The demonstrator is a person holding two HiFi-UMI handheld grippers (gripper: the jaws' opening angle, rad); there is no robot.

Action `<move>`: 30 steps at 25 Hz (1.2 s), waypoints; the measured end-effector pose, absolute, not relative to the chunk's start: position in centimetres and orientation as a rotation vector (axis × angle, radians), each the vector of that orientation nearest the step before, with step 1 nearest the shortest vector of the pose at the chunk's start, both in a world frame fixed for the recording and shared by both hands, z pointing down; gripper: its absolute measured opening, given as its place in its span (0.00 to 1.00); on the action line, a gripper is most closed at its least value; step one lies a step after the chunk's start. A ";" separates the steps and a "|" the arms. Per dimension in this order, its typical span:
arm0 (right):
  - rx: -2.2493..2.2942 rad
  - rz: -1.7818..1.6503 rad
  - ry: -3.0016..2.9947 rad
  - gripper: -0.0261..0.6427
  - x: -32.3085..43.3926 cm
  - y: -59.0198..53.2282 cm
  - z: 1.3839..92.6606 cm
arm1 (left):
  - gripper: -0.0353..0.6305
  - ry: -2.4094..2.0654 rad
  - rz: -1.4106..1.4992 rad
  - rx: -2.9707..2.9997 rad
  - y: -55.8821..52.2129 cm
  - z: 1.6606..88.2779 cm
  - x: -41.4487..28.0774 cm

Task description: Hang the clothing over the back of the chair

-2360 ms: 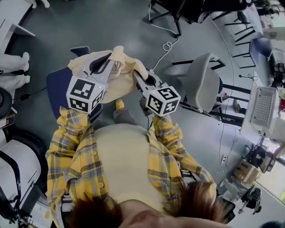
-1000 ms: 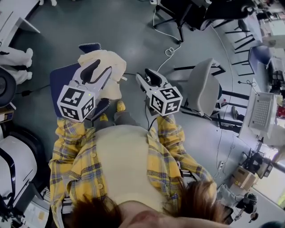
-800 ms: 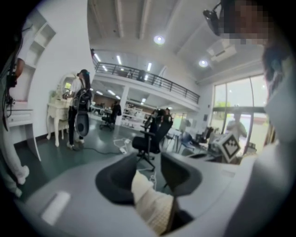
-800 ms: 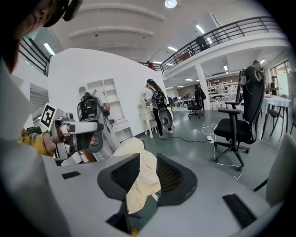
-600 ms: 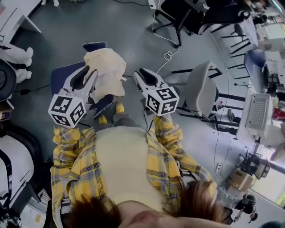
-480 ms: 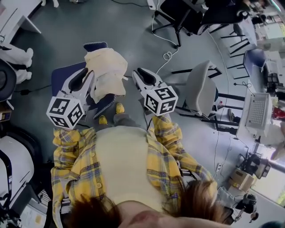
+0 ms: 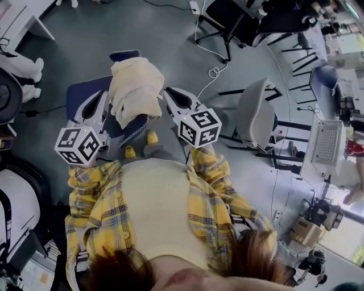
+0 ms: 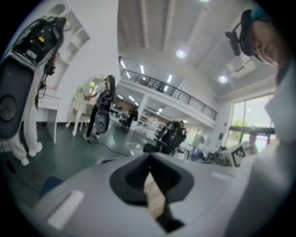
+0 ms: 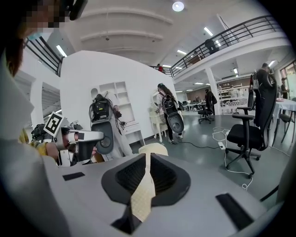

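Observation:
A cream garment [image 7: 135,91] hangs draped over the back of the blue chair [image 7: 78,95], just in front of me. My left gripper [image 7: 97,100] is to the left of the cloth, over the chair seat, shut and empty. My right gripper [image 7: 167,91] hovers just off the cloth's right edge. Its jaws are closing, almost together, with nothing between them. In the right gripper view the top of the garment [image 9: 155,149] shows beyond the jaws, with the left gripper [image 9: 85,136] at the left.
A grey office chair [image 7: 257,108] stands close on the right, and a black chair [image 7: 227,17] is farther back. A white cable [image 7: 213,71] loops on the floor. White furniture [image 7: 17,68] lines the left side. People stand in the hall [image 9: 166,111].
Both grippers let go of the garment, drew back and apart, and their jaws closed. The garment stays draped on the chair back.

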State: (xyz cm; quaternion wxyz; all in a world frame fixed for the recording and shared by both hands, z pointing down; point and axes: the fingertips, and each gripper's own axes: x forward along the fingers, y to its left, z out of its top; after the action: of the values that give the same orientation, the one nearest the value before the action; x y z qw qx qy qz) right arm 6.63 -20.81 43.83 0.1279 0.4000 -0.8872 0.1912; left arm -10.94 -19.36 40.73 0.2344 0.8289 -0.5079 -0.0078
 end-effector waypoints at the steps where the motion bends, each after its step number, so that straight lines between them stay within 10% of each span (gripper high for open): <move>1: 1.159 0.555 -2.585 0.09 6.5 -20.7 43.7 | 0.06 -1.404 -0.021 2.274 -19.2 40.7 -11.0; 30: 1.142 0.590 -2.557 0.06 4.8 -20.0 44.4 | 0.06 -1.442 0.080 2.231 -17.9 42.5 -11.7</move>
State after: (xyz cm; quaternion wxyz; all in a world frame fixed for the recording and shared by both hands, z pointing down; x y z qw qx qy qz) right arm 4.76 -20.02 44.42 0.1394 0.3953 -0.8846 0.2043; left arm -11.67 -17.87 42.50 0.2397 0.8149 -0.5269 0.0291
